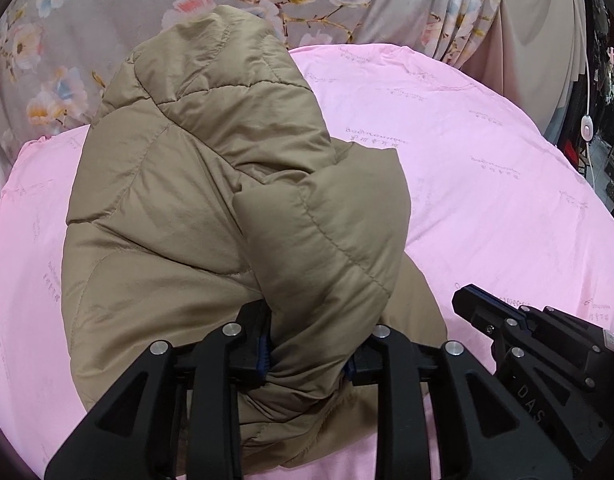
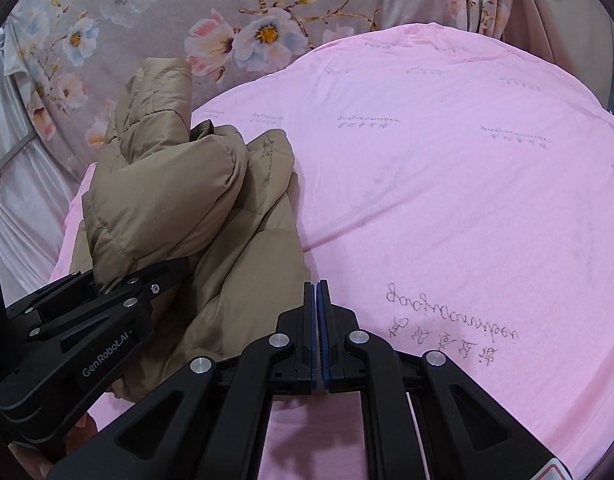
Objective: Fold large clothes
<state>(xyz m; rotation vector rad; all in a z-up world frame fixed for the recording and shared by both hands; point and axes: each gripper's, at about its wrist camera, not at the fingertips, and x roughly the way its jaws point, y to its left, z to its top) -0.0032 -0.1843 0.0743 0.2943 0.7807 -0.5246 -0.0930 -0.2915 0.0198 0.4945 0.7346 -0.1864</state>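
A puffy khaki quilted jacket (image 1: 227,200) lies bunched on the pink bed cover (image 1: 487,200). My left gripper (image 1: 307,356) is shut on a thick fold of its near edge, and the fabric bulges up between the jaws. In the right wrist view the jacket (image 2: 187,208) sits heaped at the left, with the left gripper (image 2: 173,270) clamped into it. My right gripper (image 2: 317,292) hovers over the bare pink cover just right of the jacket, its blue pads pressed together with nothing between them. The right gripper (image 1: 465,302) also shows at the lower right of the left wrist view.
The pink cover (image 2: 447,200), printed with faint script, stretches wide to the right of the jacket. A grey floral curtain (image 2: 167,8) hangs behind the bed. At the far right are plain drapes (image 1: 539,40) and dark clutter with a white cord.
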